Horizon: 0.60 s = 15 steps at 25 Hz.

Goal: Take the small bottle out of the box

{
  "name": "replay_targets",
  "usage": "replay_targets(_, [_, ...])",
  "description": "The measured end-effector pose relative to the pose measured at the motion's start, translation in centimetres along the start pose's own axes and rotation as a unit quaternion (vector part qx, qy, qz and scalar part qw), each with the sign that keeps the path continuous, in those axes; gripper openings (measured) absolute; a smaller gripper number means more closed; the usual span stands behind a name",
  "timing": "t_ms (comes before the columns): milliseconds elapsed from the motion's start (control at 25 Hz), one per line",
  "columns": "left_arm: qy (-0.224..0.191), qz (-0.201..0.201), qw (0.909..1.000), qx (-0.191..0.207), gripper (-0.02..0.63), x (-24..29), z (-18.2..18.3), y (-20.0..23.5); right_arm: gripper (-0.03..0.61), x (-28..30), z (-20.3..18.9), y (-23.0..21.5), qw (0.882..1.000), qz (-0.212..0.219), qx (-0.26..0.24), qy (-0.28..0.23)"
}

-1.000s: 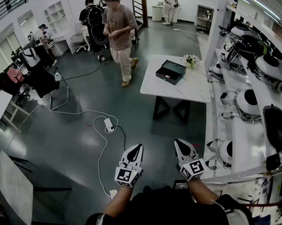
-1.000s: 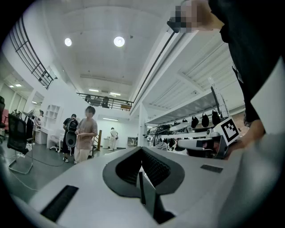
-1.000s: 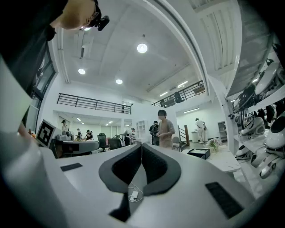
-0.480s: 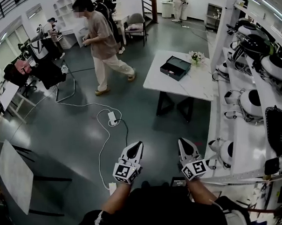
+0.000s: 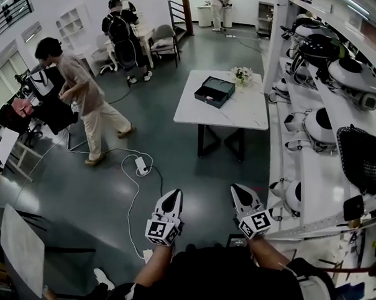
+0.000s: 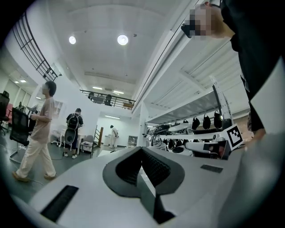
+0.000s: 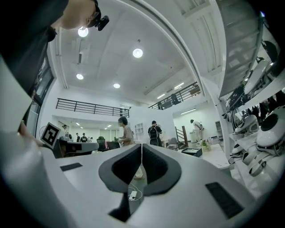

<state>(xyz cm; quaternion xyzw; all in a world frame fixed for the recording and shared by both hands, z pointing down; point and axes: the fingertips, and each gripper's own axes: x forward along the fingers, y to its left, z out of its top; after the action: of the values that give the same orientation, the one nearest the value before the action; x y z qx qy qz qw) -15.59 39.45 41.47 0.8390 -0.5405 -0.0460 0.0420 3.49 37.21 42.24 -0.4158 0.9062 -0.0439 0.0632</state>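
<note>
Nearest, at the bottom of the head view, the person's black-sleeved arms hold out two white tongs side by side, a little apart. The left gripper is clenched: in its own view the dark ribbed pads meet along one seam with nothing between them. The right gripper is likewise clenched on nothing, its pads pressed together. Each bears a cube printed with black-and-white square markers, which are patterns rather than letters.

Beyond the tips lies the glossy dark grey floor, with a white power strip and its looping white cable. Left of that, a person in beige top and trousers strides beside black office chairs. Along the right runs white shelving loaded with rounded white-and-black devices; any labels there are too small to read.

Further ahead stands the white rectangular table on black legs. On it rests the dark rectangular box, open at the top and well apart from both tongs. A small bunch of white flowers stands just beside its far right corner. The small bottle cannot be made out at this distance.

Farthest off, a person with a black backpack stands at a white desk.
</note>
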Motion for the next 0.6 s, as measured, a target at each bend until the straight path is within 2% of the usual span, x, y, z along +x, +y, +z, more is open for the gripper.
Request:
replay_targets(280, [0.003,-0.011,0.9999,-0.006,0.015,1.6,-0.8,-3.8,0.035,-3.2,0.3,-3.0,1.000,-0.013,0.001,-0.005])
replay_targets(600, [0.012,-0.017,0.9998,0.003,0.015,3.1,-1.1,-5.1,0.035,-3.7,0.4,-5.7,1.000,-0.017,0.015,-0.012])
